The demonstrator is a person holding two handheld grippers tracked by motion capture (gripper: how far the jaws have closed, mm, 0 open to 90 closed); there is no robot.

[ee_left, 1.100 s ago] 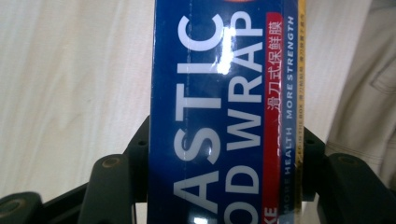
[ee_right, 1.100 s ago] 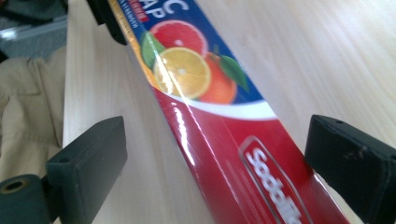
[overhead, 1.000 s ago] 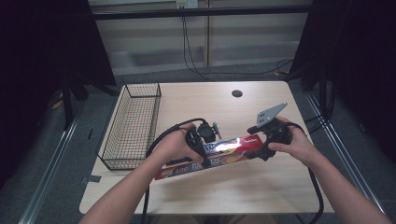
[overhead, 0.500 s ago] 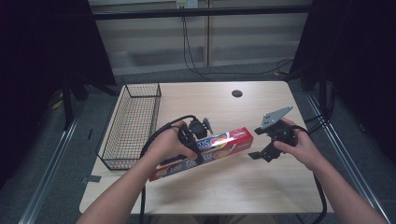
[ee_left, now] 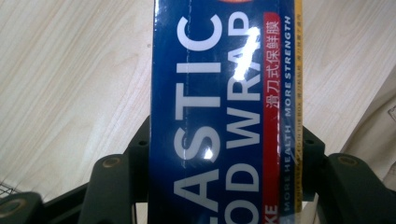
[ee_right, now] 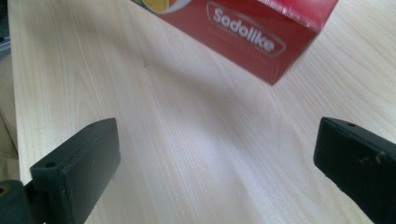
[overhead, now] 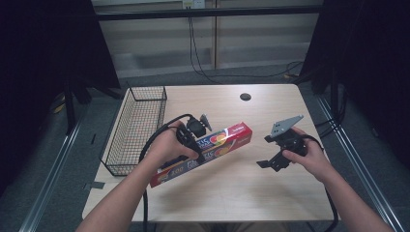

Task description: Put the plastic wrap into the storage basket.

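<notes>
A long red and blue plastic wrap box (overhead: 220, 141) hangs slanted just above the wooden table (overhead: 227, 188), its red end pointing up and right. My left gripper (overhead: 194, 139) is shut on its middle; in the left gripper view both jaws press the sides of the box (ee_left: 224, 102) at the left gripper (ee_left: 226, 158). My right gripper (overhead: 265, 151) is off to the right of the box's red end, apart from it. Its jaws have just been opening and stand wide, with nothing between them. In the right gripper view the box's red end (ee_right: 261, 32) lies ahead of the right gripper (ee_right: 215, 158).
A black wire basket (overhead: 138, 128) stands along the table's left edge, close beside the left hand. A small black round cap (overhead: 245, 96) sits near the table's far edge. A black cable (overhead: 159, 135) loops from the left gripper.
The right gripper has let go of the box's red end, opened and drawn back to the right. The left gripper has carried the box a little to the left.
</notes>
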